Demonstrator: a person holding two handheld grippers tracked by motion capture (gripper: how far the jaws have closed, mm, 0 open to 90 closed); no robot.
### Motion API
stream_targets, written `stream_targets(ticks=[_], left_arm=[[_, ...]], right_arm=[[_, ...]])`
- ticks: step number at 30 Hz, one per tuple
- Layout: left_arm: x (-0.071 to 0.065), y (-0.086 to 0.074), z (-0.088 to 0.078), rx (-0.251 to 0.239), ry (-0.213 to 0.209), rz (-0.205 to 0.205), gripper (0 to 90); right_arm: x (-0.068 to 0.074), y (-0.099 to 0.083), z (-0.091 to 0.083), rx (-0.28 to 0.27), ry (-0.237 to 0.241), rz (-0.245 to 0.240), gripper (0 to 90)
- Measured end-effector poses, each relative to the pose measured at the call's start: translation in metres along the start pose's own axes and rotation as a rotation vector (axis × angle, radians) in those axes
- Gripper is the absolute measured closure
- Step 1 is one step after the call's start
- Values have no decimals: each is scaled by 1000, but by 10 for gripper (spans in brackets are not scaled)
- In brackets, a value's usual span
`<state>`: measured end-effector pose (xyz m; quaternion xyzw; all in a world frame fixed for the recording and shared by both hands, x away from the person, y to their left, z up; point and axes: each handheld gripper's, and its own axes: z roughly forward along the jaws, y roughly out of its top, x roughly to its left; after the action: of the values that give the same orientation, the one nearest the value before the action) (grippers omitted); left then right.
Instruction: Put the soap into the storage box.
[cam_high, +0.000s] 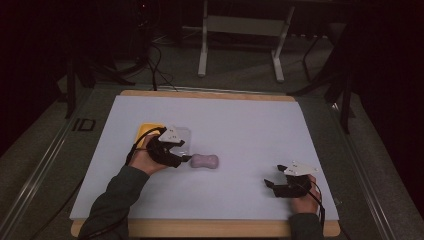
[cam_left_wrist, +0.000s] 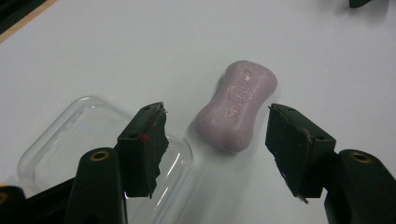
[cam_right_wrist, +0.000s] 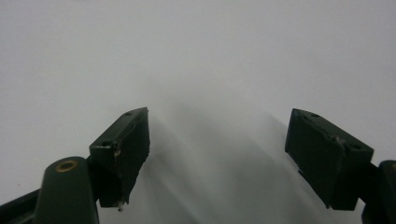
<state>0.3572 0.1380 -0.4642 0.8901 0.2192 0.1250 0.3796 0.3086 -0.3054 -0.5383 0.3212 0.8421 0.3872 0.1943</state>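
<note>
Lying flat on the white table sheet (cam_high: 240, 125), the pale purple bar of soap (cam_high: 205, 161) sits a little left of the middle, its stamped face up. The left gripper (cam_high: 186, 158) hovers just beside its left end, held in the person's left hand (cam_high: 145, 159); in the left gripper view the soap (cam_left_wrist: 237, 106) lies ahead of the jaws, which stand apart with nothing between the pads and no contact with the bar. A clear plastic lid (cam_left_wrist: 100, 144) lies under the one jaw, close to the soap, with a yellow dish (cam_high: 148, 132) at its far left edge. The right gripper (cam_high: 270, 186) rests near the right front of the sheet, well apart from the soap, its jaws spread wide over bare sheet.
</note>
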Motion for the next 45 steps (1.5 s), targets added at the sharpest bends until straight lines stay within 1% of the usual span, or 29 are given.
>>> stream_targets(ticks=[2,4,5,6,7,10,12,18,21,23,26,29,39,41,42,44,45], left_arm=[[0,4,3,17,-8,14,384],[0,4,4,19,-11,20,384],[-1,6,5,28,-17,21,384],[0,8,7,50,-26,29,393],[0,9,8,59,-26,33,401],[0,11,11,71,-34,38,407],[0,14,14,94,-41,48,404],[1,19,19,123,-63,60,402],[1,19,21,127,-79,58,407],[2,20,22,138,-81,67,406],[3,21,23,137,-83,67,406],[5,23,24,140,-99,60,406],[10,26,29,145,-92,59,402],[10,27,30,151,-88,59,396],[11,27,31,166,-88,65,396],[12,28,31,178,-88,68,394],[12,28,32,178,-87,70,393]], right_arm=[[0,0,0,3,-2,-4,218],[0,0,0,3,-2,-5,218],[0,0,0,4,-2,-4,218],[0,0,0,3,-1,-5,218],[0,0,0,4,-1,-4,218],[1,0,0,5,-1,-5,218],[1,0,0,4,-1,-9,218],[0,0,1,4,-1,-10,218],[1,0,1,5,-1,-12,218],[1,0,1,7,-2,-13,218],[1,0,1,7,-2,-14,218],[1,0,1,7,-3,-17,218],[2,0,1,8,-2,-16,218],[2,0,1,9,-2,-15,218],[2,0,1,9,-2,-16,218],[2,0,1,9,-2,-15,218],[2,0,1,9,-2,-16,218]])
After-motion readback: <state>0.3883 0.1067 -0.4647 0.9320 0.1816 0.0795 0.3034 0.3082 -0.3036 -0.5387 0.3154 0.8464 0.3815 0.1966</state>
